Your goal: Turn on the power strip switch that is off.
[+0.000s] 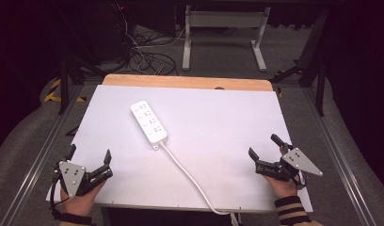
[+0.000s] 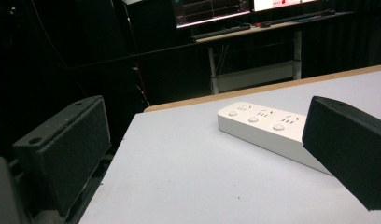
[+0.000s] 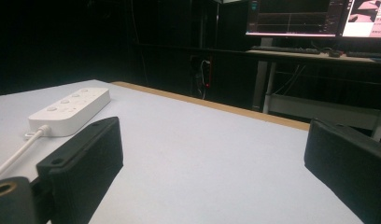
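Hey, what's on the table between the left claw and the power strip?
Nothing: the high view shows bare white tabletop between the left claw and the power strip; its cord runs off the other way.

Overhead view, two low tabletop (image 1: 228, 141) views

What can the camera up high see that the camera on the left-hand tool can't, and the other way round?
High view alone: both hands, the left gripper, the right gripper, and the white cable running off the near table edge. Left gripper view alone: monitors on a desk beyond the table. Both share the white power strip lying on the white table.
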`<state>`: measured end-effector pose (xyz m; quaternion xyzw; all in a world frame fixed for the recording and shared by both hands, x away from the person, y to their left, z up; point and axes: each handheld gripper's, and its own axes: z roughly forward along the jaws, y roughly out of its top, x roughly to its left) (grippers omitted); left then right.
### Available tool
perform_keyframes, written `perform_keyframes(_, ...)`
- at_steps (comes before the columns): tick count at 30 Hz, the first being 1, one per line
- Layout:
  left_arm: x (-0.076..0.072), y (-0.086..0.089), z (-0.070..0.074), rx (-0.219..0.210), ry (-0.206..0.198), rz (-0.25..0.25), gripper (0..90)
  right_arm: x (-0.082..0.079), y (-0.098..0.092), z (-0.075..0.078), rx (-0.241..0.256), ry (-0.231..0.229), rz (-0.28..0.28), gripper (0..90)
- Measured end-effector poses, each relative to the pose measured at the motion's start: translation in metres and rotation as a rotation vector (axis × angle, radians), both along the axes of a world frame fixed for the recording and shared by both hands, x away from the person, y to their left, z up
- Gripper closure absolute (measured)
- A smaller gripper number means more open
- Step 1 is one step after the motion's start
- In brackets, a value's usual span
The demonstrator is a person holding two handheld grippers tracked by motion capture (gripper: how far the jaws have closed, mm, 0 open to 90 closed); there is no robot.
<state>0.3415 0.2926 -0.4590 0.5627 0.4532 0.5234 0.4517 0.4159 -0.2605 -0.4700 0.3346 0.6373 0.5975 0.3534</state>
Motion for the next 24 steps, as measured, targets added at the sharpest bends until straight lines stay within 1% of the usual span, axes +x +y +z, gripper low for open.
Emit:
perform_keyframes(16, -0.0001, -0.0010, 0.0000, 0.006, -0.010, -0.019, 1.6, -0.0010, -0.0001, -0.0001, -0.006, 0.000, 0.005, 4.7)
perform_keyframes(18, -0.0004, -0.0014, -0.0002, 0.012, -0.007, -0.034, 2.3, -0.0009, 0.0000, -0.0003, -0.008, 0.001, 0.009, 4.7)
perform_keyframes(20, -0.0013, -0.0015, 0.0002, 0.007, -0.004, -0.069, 3.4, -0.0007, 0.0004, -0.0004, -0.010, 0.002, 0.008, 4.7)
perform_keyframes(21, -0.0022, -0.0014, 0.0010, 0.011, 0.004, -0.082, 6.0, -0.0007, 0.0005, -0.0005, -0.009, 0.003, 0.008, 4.8)
perform_keyframes(22, -0.0033, -0.0016, 0.0018, 0.014, 0.011, -0.099, 14.0, -0.0008, 0.0004, -0.0005, -0.009, 0.003, 0.010, 4.9)
perform_keyframes(23, -0.0044, -0.0015, 0.0036, 0.007, 0.031, -0.122, 24.9, -0.0010, 0.0004, -0.0005, -0.008, 0.004, 0.011, 4.9)
perform_keyframes(24, -0.0053, -0.0016, 0.0055, -0.009, 0.046, -0.137, 33.6, -0.0010, 0.0003, -0.0005, -0.008, 0.004, 0.011, 4.9)
